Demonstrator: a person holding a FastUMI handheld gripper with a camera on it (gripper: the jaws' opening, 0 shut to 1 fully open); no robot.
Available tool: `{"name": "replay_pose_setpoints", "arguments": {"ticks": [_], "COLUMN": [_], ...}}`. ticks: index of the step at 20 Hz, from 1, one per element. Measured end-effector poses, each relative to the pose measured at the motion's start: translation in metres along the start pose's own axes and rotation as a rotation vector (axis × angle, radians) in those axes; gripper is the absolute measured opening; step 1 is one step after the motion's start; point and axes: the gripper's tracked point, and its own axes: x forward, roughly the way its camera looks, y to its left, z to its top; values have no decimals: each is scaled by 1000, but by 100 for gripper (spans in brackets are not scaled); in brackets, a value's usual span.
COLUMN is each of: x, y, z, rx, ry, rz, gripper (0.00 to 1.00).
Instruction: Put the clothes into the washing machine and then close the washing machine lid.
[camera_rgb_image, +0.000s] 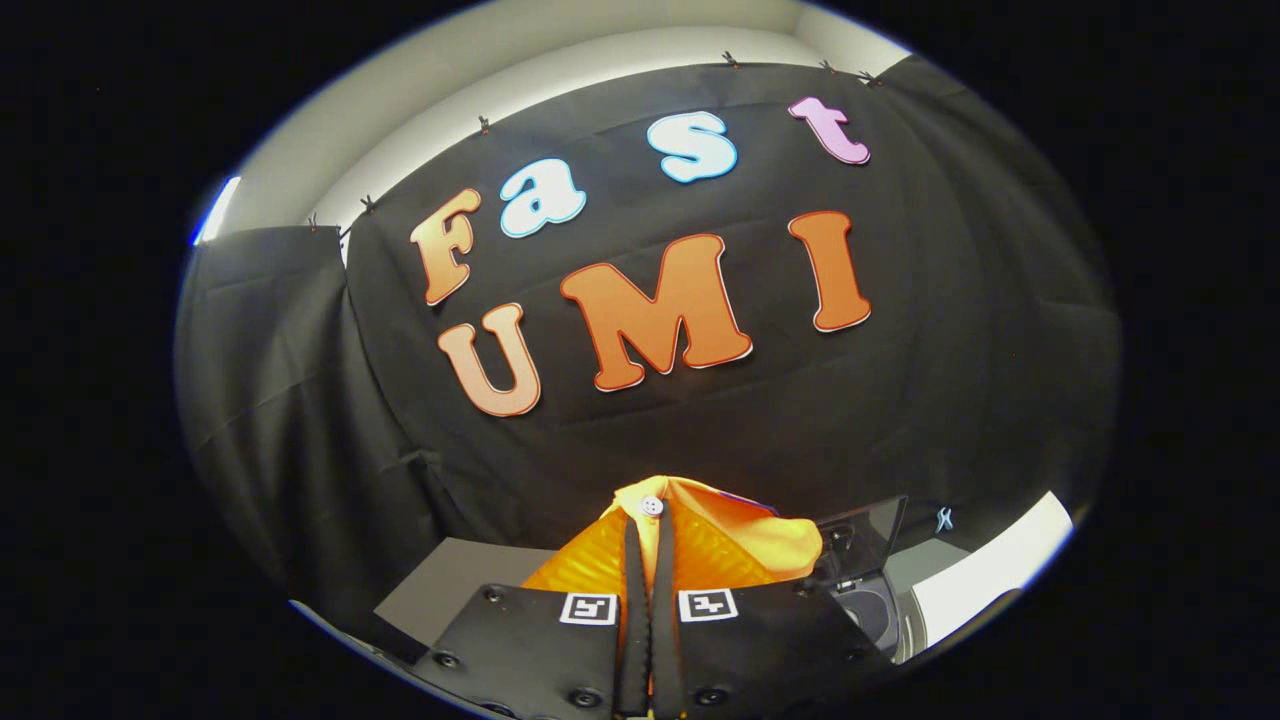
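At lower centre, the gripper (648, 530) is clamped, both fingers pinching an orange buttoned cloth garment (720, 550); lower right sits a washing machine (870, 600) with dark lid raised.

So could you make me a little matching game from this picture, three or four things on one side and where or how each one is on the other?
Things:
1. orange garment
2. white button
3. washing machine
4. gripper

Places or states:
A. on the garment, right at the fingertips
B. beyond and to the right of the fingers, lid raised
C. pinched between the two fingers, lifted up
D. shut on the cloth

Pairs: 1-C, 2-A, 3-B, 4-D
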Motion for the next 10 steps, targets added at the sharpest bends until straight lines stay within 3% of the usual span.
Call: {"name": "replay_pose_setpoints", "arguments": {"ticks": [6,10], "x": [32,35], "y": [-52,-74], "z": [-43,-46], "rx": [36,53], "ry": [82,80], "rz": [-5,-13], "gripper": [9,9]}}
